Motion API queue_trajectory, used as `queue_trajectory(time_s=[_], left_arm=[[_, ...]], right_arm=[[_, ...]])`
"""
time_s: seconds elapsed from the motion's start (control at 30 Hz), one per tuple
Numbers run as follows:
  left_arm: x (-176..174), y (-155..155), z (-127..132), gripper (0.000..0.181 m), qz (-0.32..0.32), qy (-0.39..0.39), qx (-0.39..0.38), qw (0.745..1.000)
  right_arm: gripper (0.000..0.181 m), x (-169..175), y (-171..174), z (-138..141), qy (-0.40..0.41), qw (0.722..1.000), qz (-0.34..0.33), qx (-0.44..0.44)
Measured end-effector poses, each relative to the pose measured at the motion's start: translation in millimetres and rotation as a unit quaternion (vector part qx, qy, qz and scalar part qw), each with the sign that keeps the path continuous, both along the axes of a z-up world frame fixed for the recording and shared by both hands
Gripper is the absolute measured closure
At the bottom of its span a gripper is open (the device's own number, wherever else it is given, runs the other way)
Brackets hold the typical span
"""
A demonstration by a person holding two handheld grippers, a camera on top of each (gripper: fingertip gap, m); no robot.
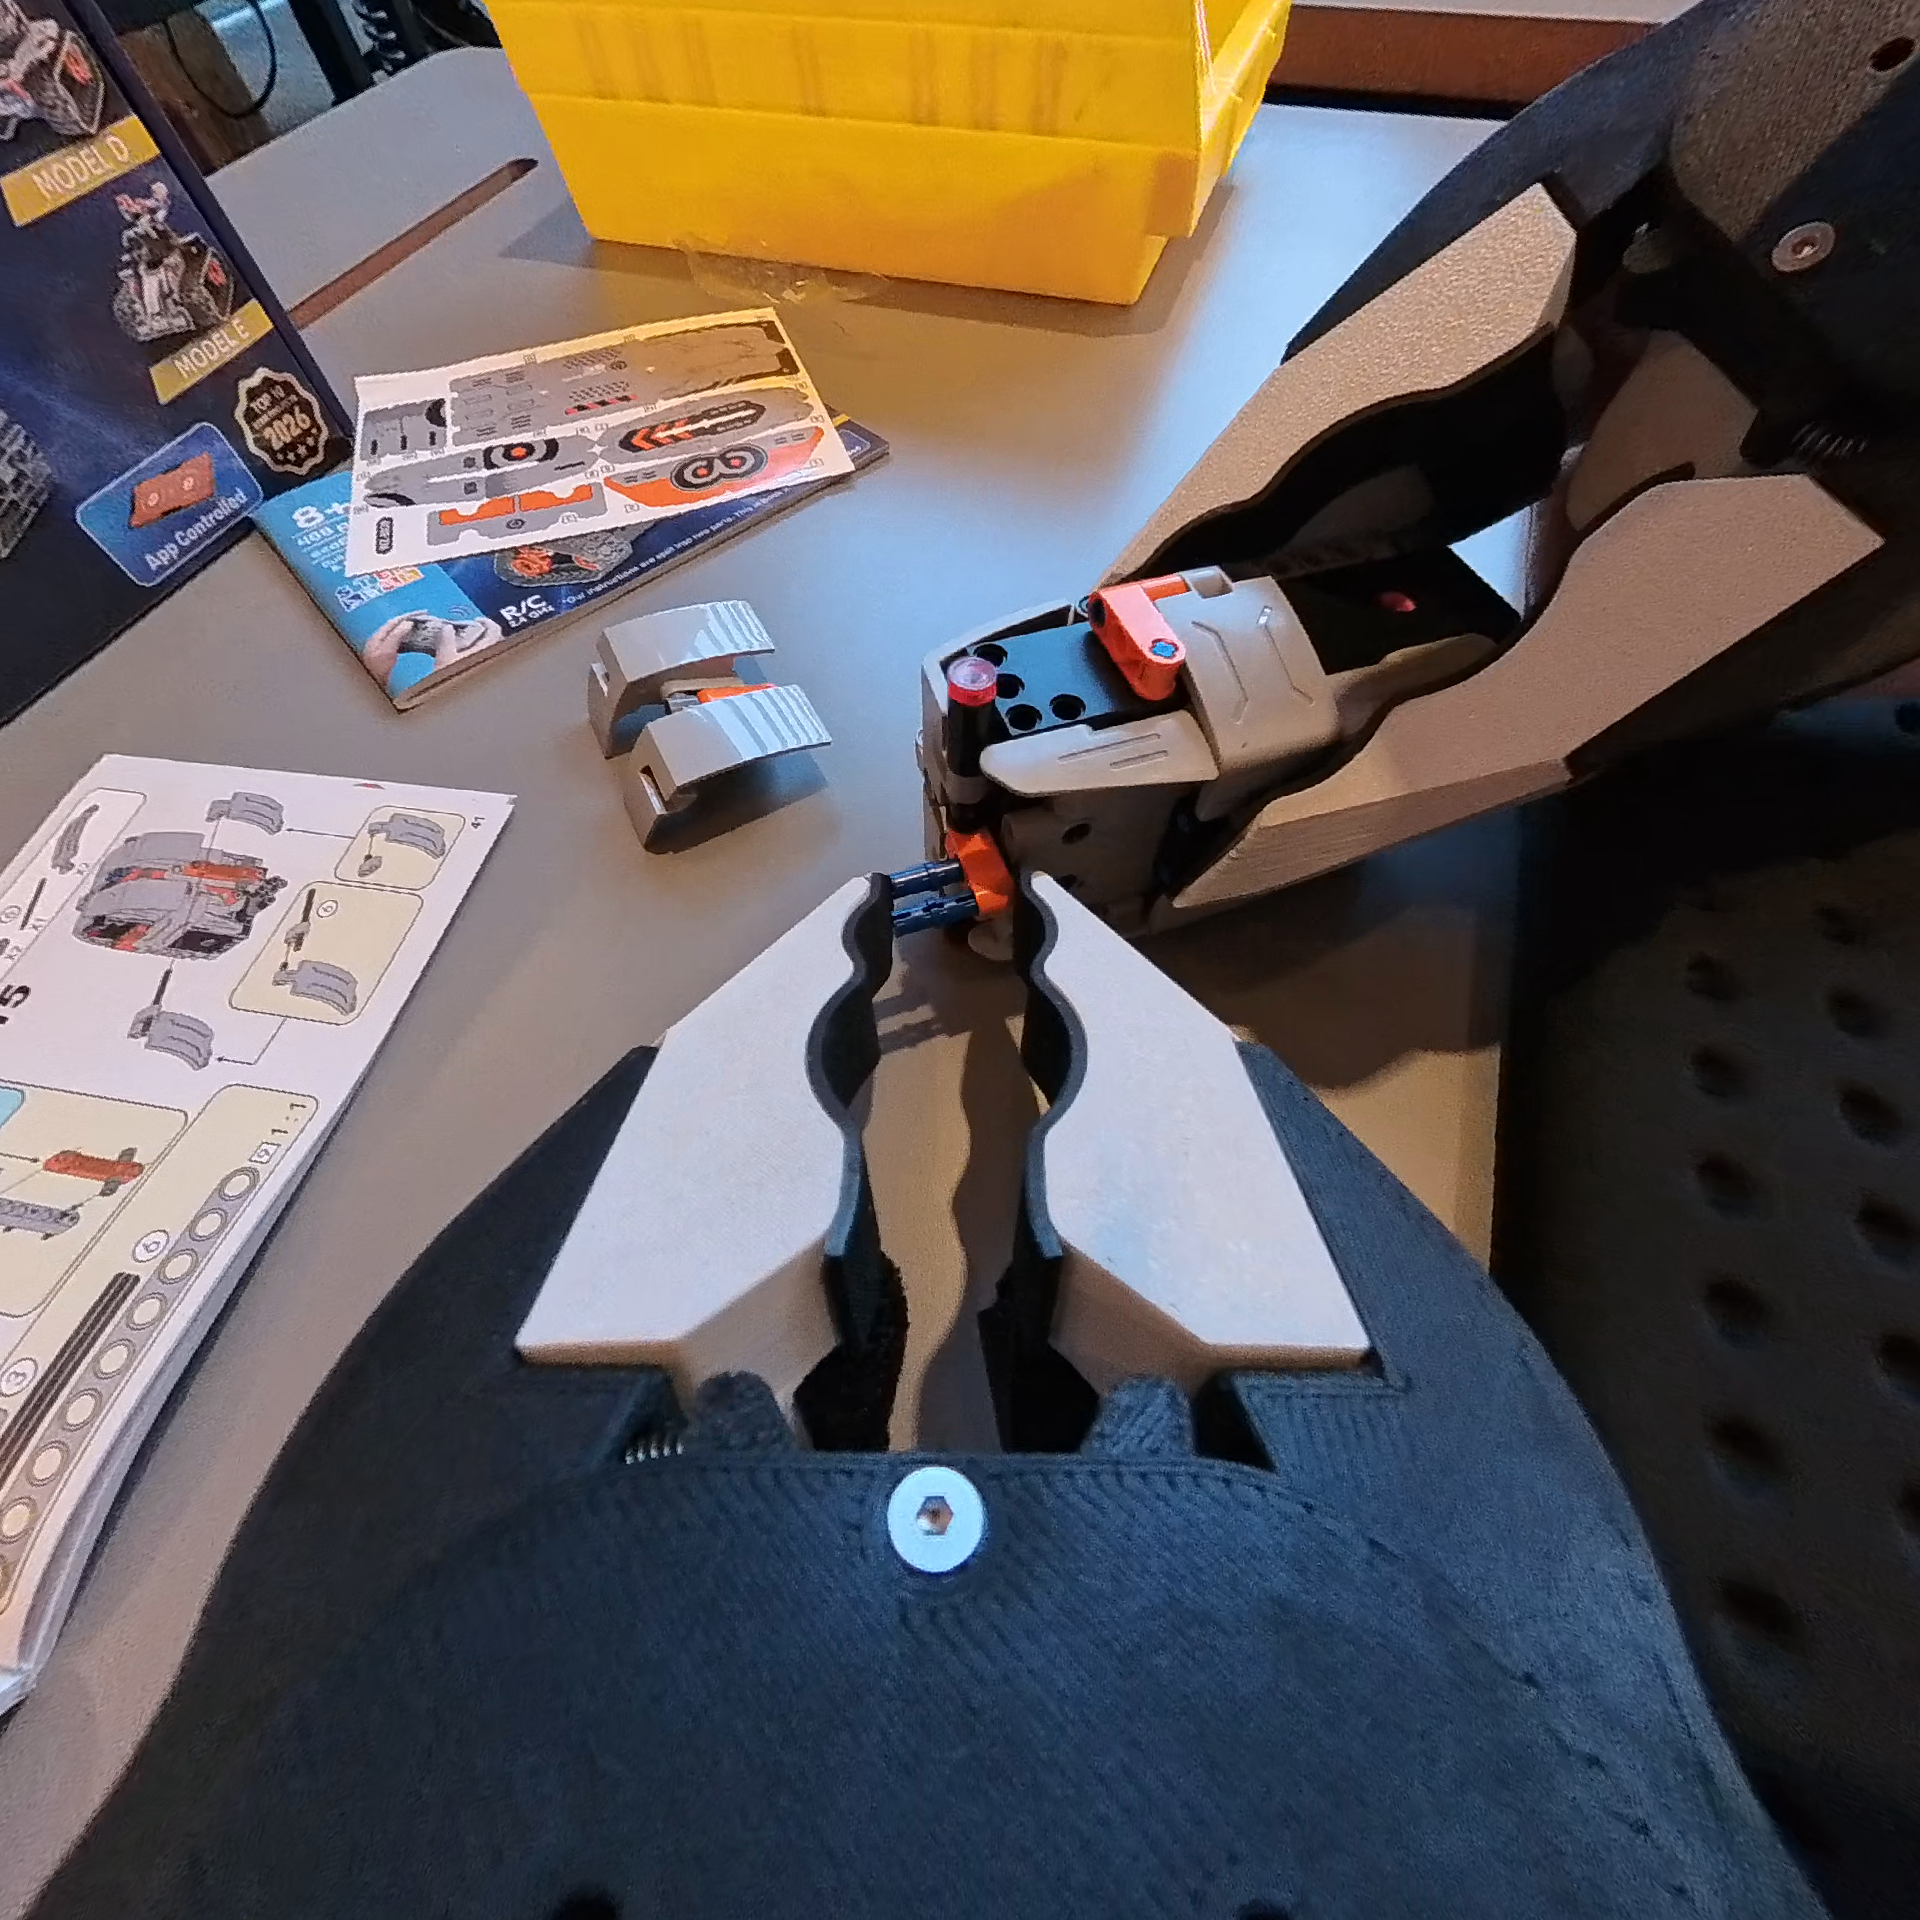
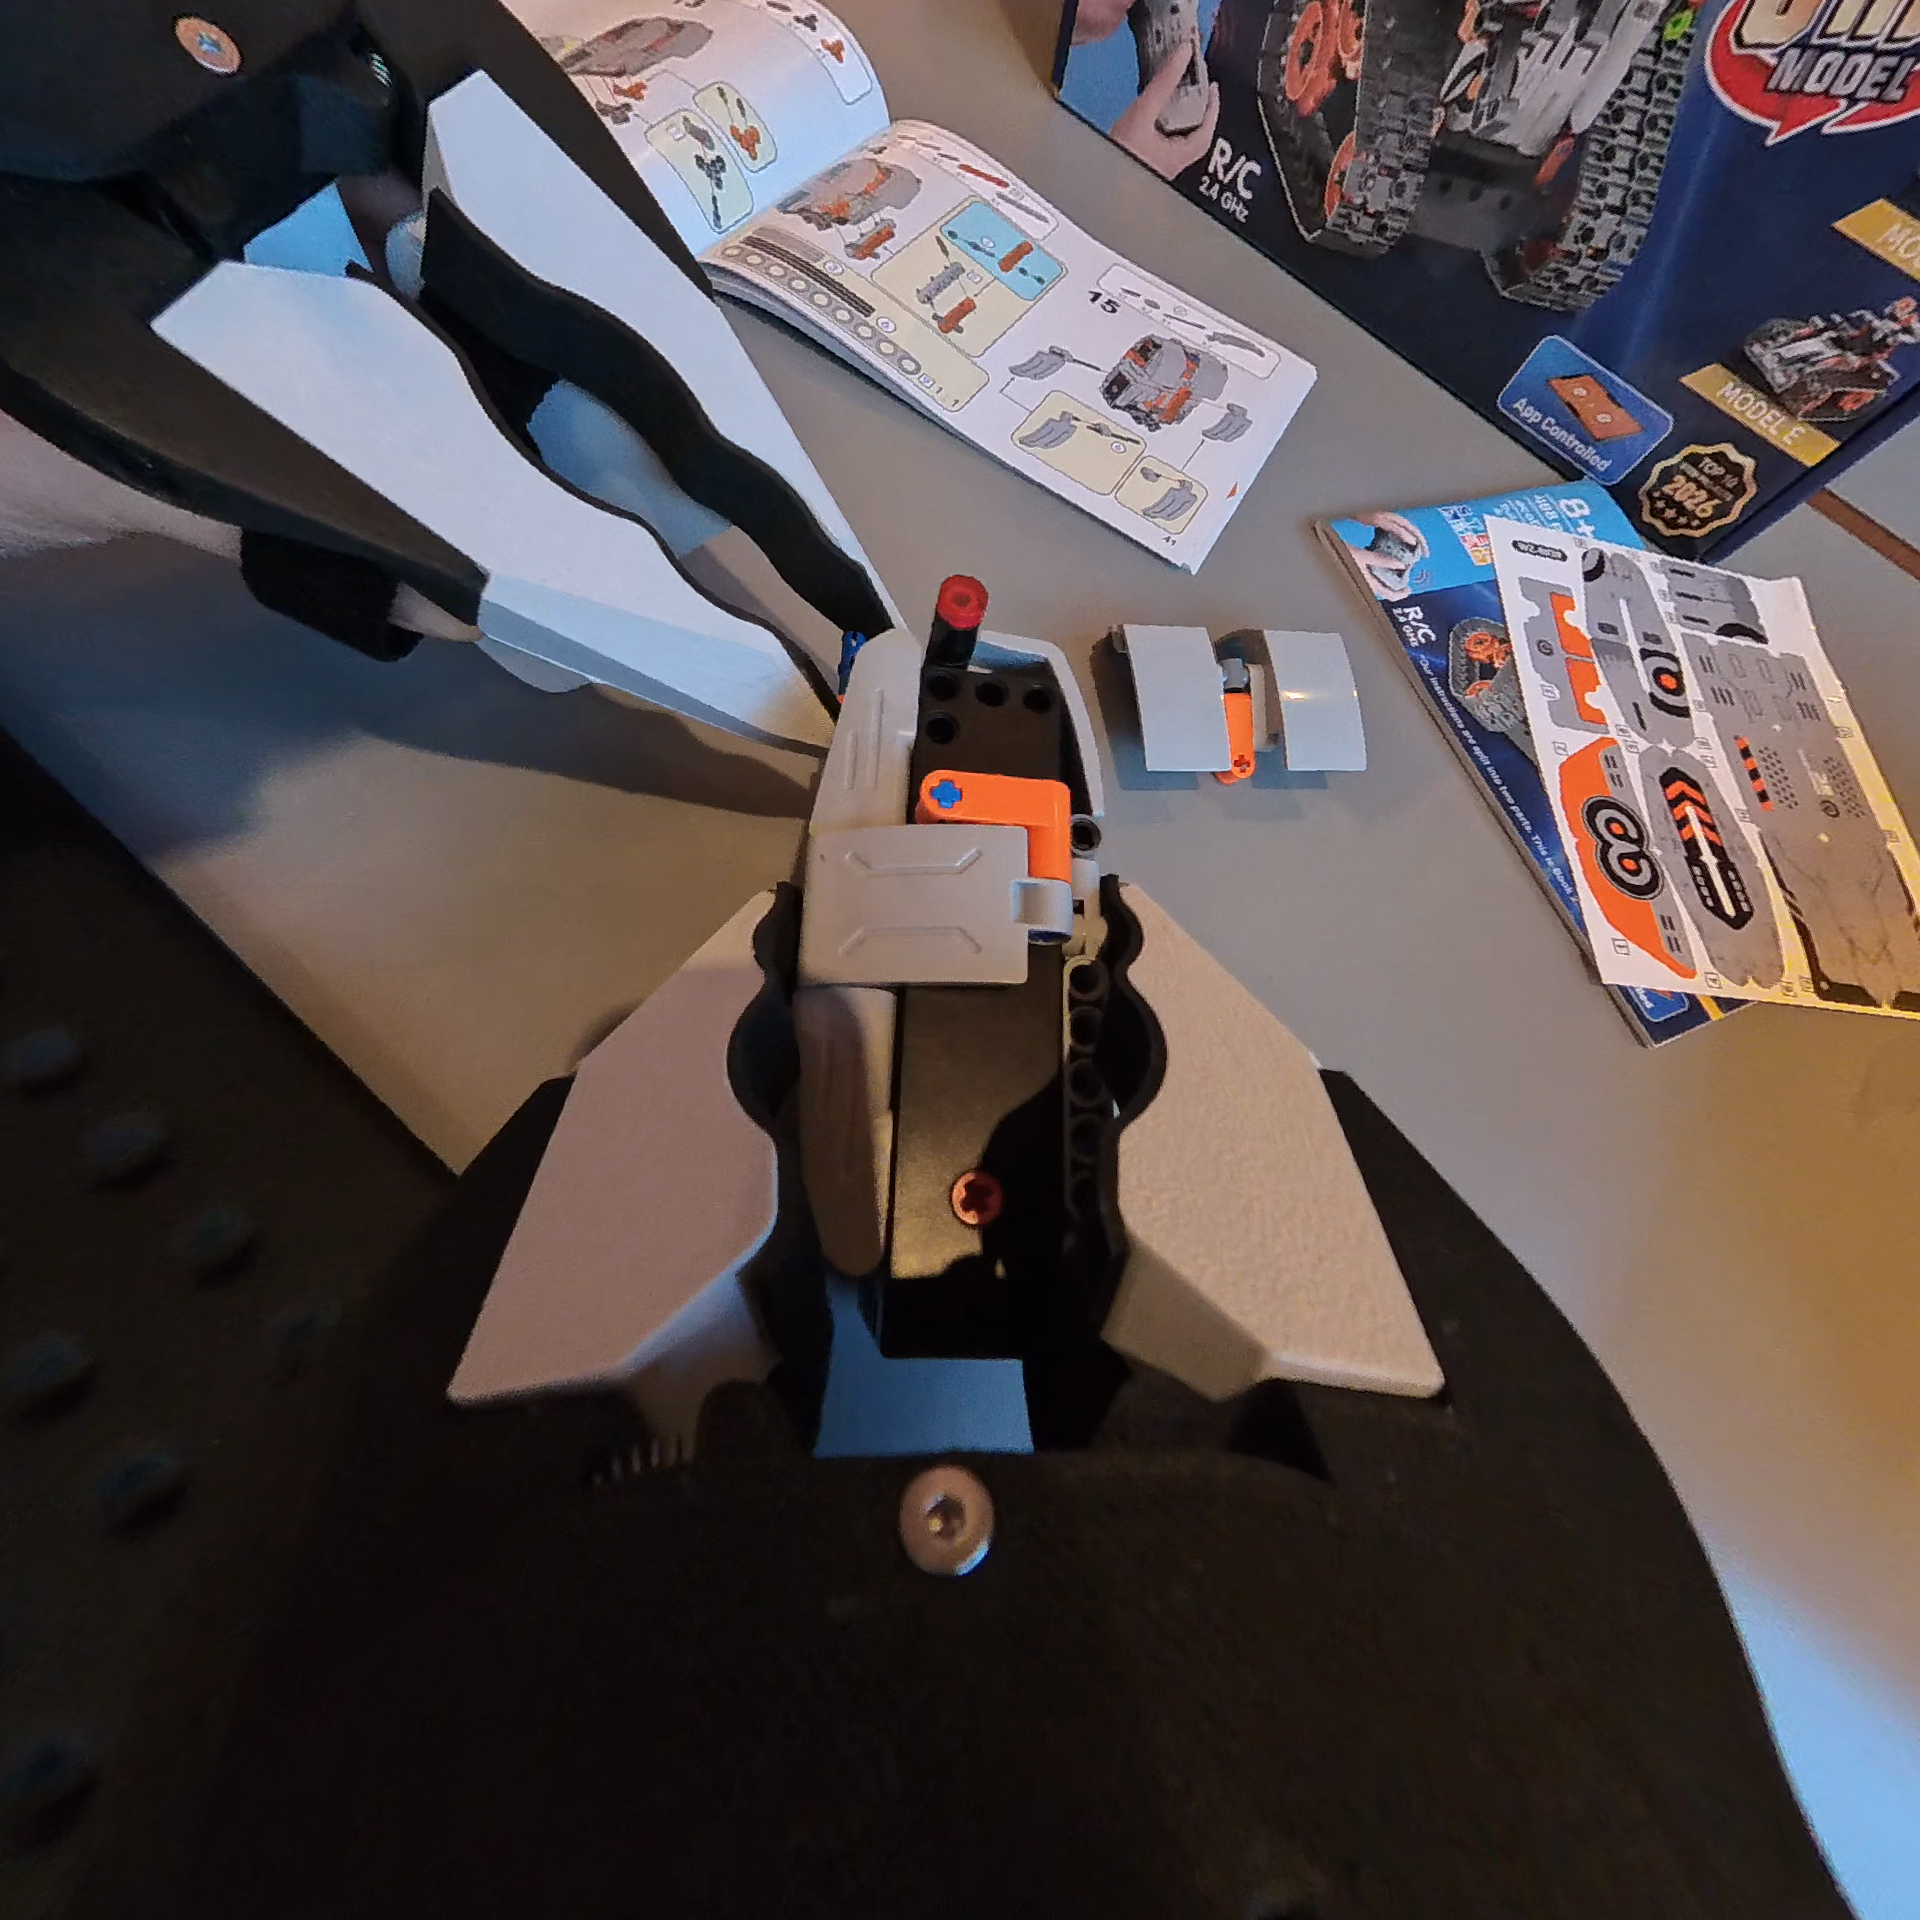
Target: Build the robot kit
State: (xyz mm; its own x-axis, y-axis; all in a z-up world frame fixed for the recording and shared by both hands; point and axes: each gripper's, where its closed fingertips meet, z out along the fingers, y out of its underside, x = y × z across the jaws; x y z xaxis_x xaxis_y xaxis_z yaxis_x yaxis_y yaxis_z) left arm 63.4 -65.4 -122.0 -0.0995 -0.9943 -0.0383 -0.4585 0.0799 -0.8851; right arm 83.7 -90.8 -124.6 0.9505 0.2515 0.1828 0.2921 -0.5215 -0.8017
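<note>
The brick-built model, a black body with grey panels and orange connectors, sits lengthwise between the fingers of my right gripper, which is clamped on its flanks with the red-tipped peg end pointing away from that gripper. At the model's low front corner an orange connector carries two blue pins, and these lie right between the tips of my left gripper. Its jaws stand narrow. Whether the pads actually pinch the pins or only bracket them, I cannot tell. As I judge it, the work here is one of steadiness: the right grip should stay square on the grey panels so the body does not twist, while the left stays in line with the pins rather than levering them sideways. Just beyond my left gripper's tips and to their left, a small assembly of two curved grey panels lies on the bench. Farther left the open instruction booklet lies flat, and ahead are a sticker sheet and a yellow bin.
</note>
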Motion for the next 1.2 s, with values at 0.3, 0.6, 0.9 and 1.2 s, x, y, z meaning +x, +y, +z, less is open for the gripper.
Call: queue_trajectory(time_s=[0.3, 0.6, 0.9, 1.2], left_arm=[[0.0, 0.3, -0.2, 0.159, -0.002, 0.002, 0.016, 1.000], [1.4, 2.0, -0.5, 0.160, -0.007, 0.005, 0.023, 1.000], [2.1, 2.0, -0.6, 0.160, 0.005, 0.003, 0.049, 0.999], [2.1, 2.2, -1.3, 0.160, 0.008, 0.009, 0.101, 0.995]], right_arm=[[0.127, -0.6, 0.7, 0.1, -0.003, 1.000, 0.003, 0.007], [0.126, 0.0, 2.0, 0.3, -0.009, 1.000, -0.003, 0.014], [0.126, 0.6, 2.7, 0.4, -0.011, 1.000, -0.009, 0.016], [0.126, 0.3, 3.1, 0.7, -0.010, 1.000, -0.011, 0.018]])
